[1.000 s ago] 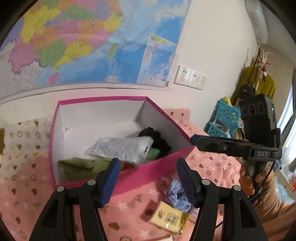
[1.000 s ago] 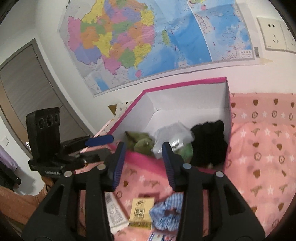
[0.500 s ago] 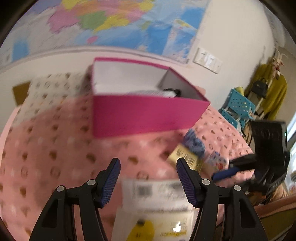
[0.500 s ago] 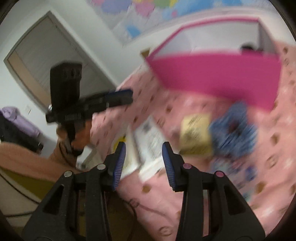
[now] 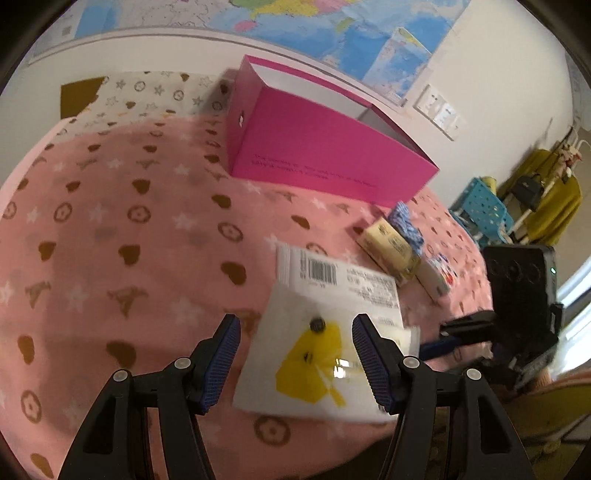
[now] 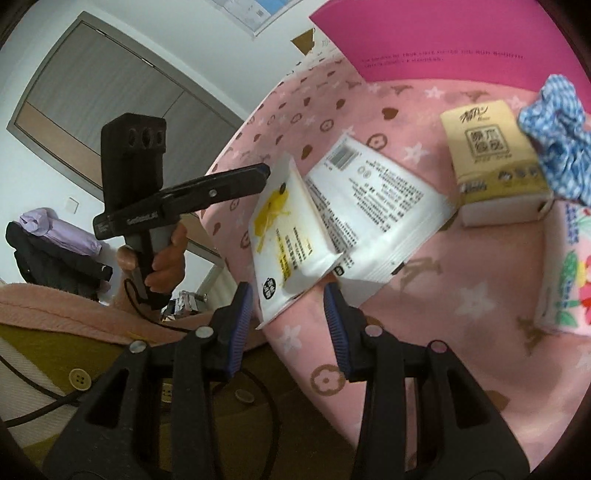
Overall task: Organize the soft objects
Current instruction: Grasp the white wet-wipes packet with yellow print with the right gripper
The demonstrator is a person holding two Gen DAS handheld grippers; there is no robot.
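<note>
A white soft pack with a yellow duck print [image 5: 325,354] lies near the bed's front edge, on top of a second white pack [image 6: 373,206]. My left gripper [image 5: 295,354] is open, its fingers on either side of the duck pack. My right gripper [image 6: 288,314] is open just below the same pack [image 6: 284,229]. A yellow tissue pack [image 6: 491,147], a blue checked scrunchie [image 6: 557,136] and a floral pack [image 6: 569,273] lie to the right. The pink box [image 5: 325,147] stands behind.
The pink patterned blanket [image 5: 122,236] covers the bed. A map hangs on the wall [image 5: 354,33]. A blue basket [image 5: 484,210] and hanging clothes are at the right. The bed edge drops off at the front.
Both grippers have pulled back from the pink box and come down toward the white packs at the bed's front edge. Both stayed open.
</note>
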